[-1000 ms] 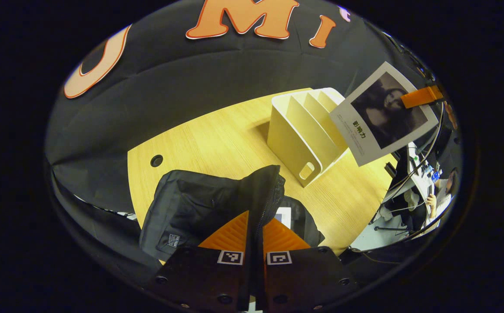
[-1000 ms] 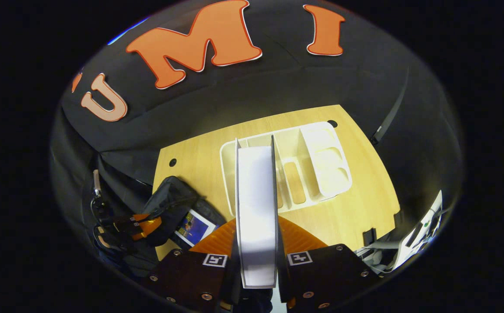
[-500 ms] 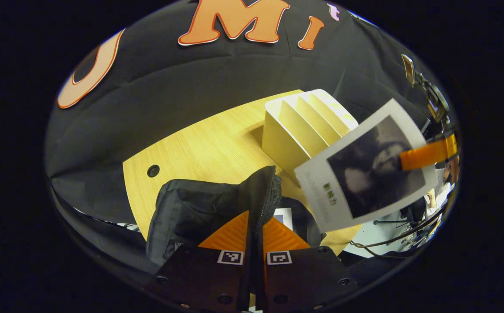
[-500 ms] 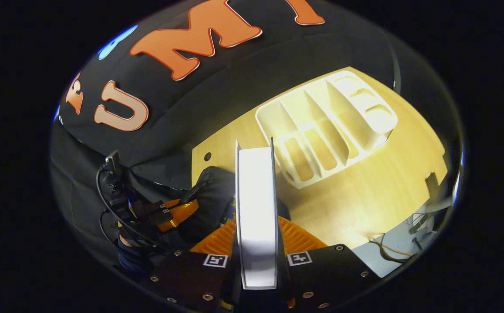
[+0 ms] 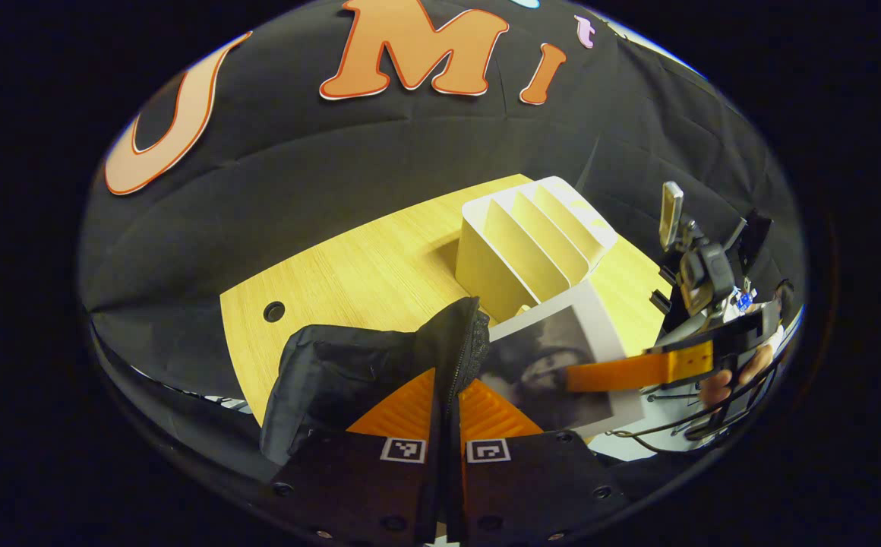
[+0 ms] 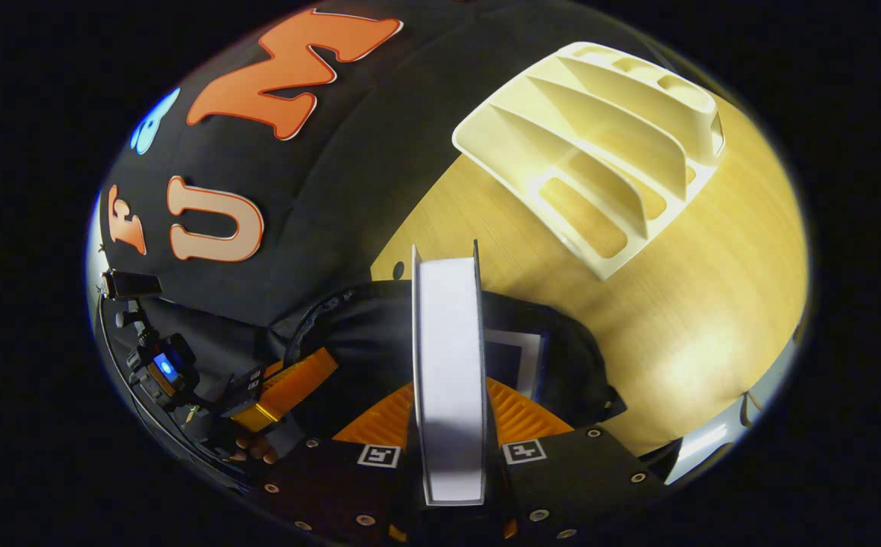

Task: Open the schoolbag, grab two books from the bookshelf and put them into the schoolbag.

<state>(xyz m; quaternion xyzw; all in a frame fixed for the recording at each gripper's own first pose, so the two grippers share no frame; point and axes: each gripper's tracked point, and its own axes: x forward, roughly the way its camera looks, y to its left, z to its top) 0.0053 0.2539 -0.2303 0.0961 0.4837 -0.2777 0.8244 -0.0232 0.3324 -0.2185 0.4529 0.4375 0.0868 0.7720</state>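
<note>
The book [image 5: 554,365] has come down from the upper right of the left gripper view to just above the open schoolbag [image 5: 349,365] at lower centre. The right gripper [image 6: 448,433] clamps it edge-on; the left gripper [image 5: 446,410] pinches the bag's zipper edge. The bookshelf [image 6: 600,144] stands upper right on the table [image 6: 699,304].

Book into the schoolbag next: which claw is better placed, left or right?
Right. The right claw is clamped on the book, held above the open schoolbag, where another book already lies. The left claw is pinching the schoolbag's zipper edge, keeping the opening up.
</note>
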